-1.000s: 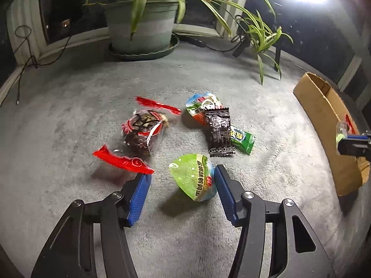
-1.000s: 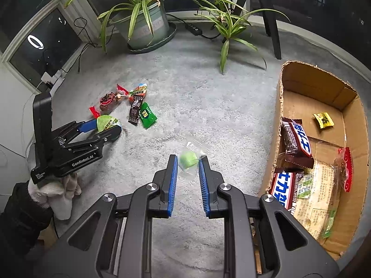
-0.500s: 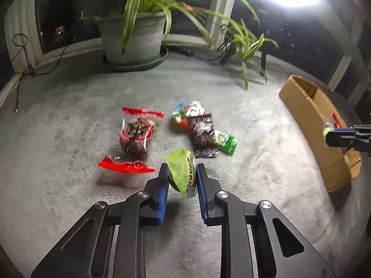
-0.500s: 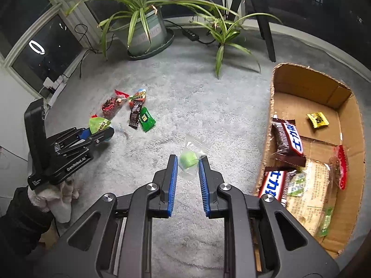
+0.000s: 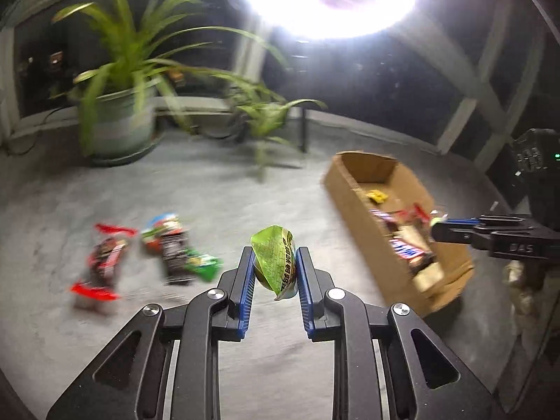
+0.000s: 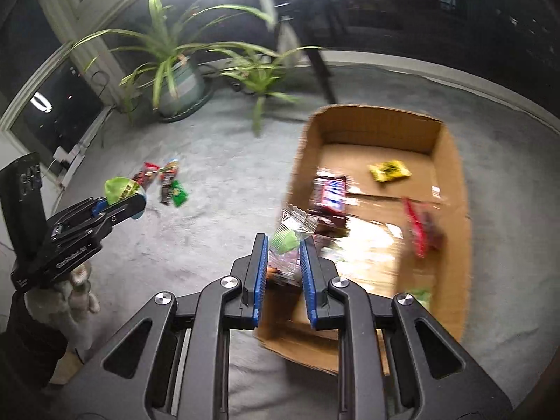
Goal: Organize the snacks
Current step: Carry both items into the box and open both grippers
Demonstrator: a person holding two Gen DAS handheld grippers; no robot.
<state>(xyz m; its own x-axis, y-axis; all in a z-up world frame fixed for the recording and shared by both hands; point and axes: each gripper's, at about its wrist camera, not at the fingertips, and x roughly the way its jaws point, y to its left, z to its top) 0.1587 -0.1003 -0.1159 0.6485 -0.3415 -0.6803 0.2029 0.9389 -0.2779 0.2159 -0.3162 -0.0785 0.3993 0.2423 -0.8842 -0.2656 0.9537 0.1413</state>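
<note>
My left gripper [image 5: 273,266] is shut on a green snack packet [image 5: 274,260] and holds it above the grey carpet. It also shows at the left of the right wrist view as the left gripper [image 6: 120,201] with the green packet [image 6: 120,189]. My right gripper [image 6: 283,248] is shut on a clear wrapper with a green sweet [image 6: 290,234], above the near left rim of the cardboard box [image 6: 451,161]. The right gripper [image 5: 441,225] also shows over the box [image 5: 346,189] in the left wrist view. Several loose snacks [image 5: 175,255] lie on the carpet to the left.
The box holds several packets, among them a yellow one [image 6: 388,169] and a red one [image 6: 418,227]. A large potted plant [image 5: 115,119] and a small plant [image 5: 266,119] stand at the back by the windows. A black stand leg [image 6: 320,66] rises behind the box.
The left gripper closed on the green packet and lifted it off the carpet, swinging right toward the box. The right gripper carried its clear wrapper up and over the box's edge.
</note>
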